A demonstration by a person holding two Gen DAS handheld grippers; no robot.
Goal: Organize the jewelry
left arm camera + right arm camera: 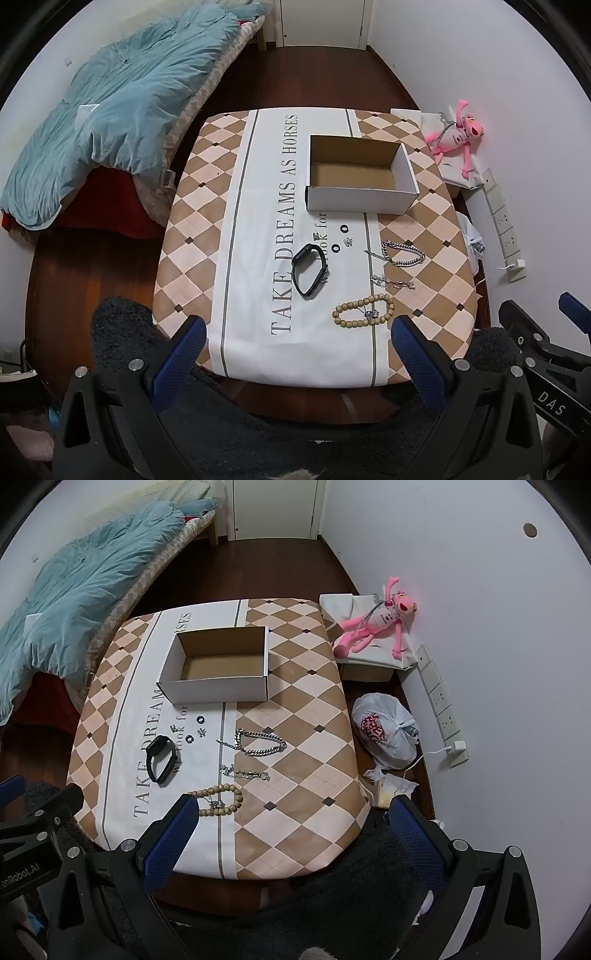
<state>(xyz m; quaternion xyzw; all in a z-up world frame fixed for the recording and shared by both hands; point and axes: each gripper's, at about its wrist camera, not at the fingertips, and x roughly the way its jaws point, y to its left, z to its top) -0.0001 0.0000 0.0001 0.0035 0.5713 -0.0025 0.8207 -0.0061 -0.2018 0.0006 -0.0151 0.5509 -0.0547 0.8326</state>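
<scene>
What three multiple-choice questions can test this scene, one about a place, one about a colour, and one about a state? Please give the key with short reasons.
1. Where does the beaded bracelet lie, relative to the cardboard box?
A. inside it
B. on the table, nearer the camera than the box
C. on the bed

2. What colour is the watch?
A. black
B. red
C. white

3. In what state is the left claw?
A. shut on the watch
B. open and holding nothing
C. shut on the silver chain

Key:
1 B, the beads rest on the tablecloth, close to the claw tips.
2 A, its band and face are dark black.
3 B, its blue fingers stand wide apart with only the table between them.
</scene>
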